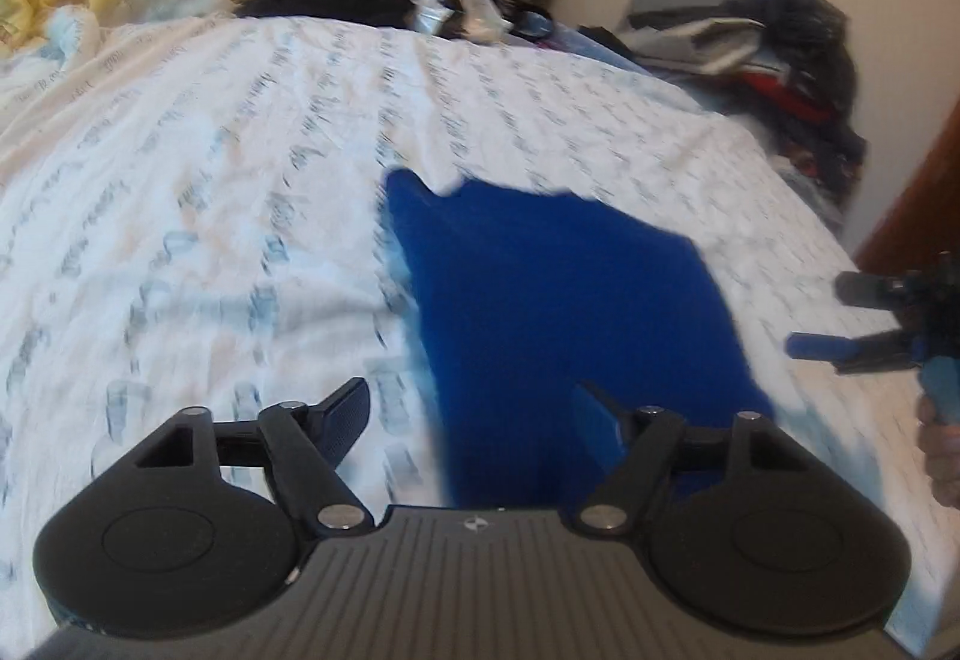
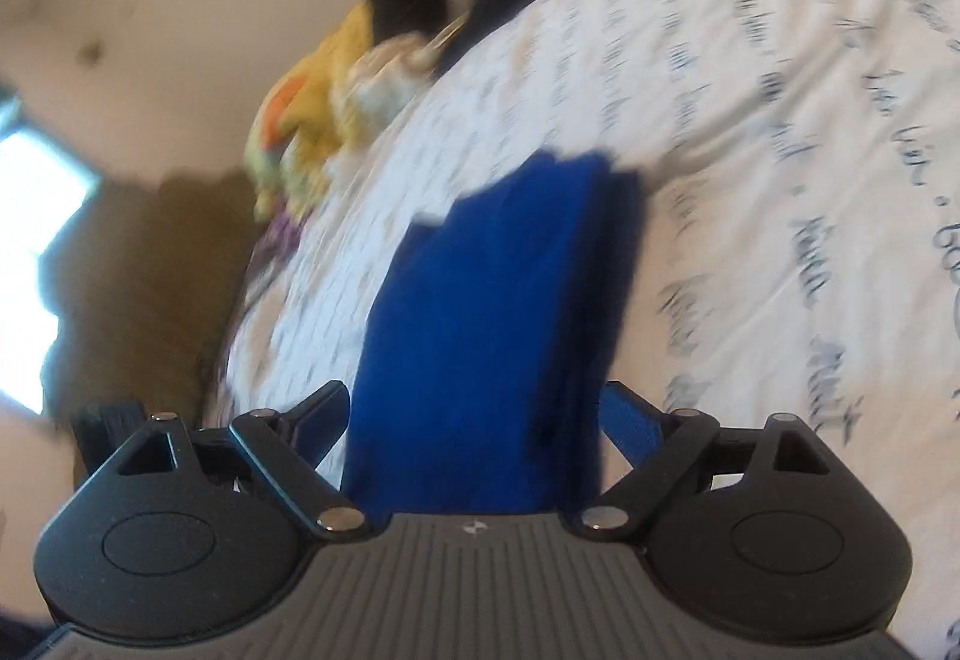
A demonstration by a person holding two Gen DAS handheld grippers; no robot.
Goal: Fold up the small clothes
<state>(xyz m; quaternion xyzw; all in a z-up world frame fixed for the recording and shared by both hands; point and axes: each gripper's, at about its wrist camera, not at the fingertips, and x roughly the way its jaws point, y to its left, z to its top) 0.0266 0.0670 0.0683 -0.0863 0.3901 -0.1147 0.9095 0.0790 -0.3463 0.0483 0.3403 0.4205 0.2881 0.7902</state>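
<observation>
I'm hovering both tongs, left (image 1: 474,420) and right (image 2: 474,420), gaping and empty over the blue cloth (image 1: 558,312); a grab that's too shallow risks undoing the fold.

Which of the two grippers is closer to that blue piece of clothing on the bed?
Hard to call; perhaps the left. The left gripper hangs open at the blue garment's near edge, one finger over the cloth. The right gripper, also open, faces the garment from its right side.

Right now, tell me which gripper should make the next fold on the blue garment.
Probably the left gripper: it is open with the blue garment lying flat on the bed sheet just ahead, its near edge between the fingers. The right gripper hangs open off to the garment's side, over bare sheet.
</observation>
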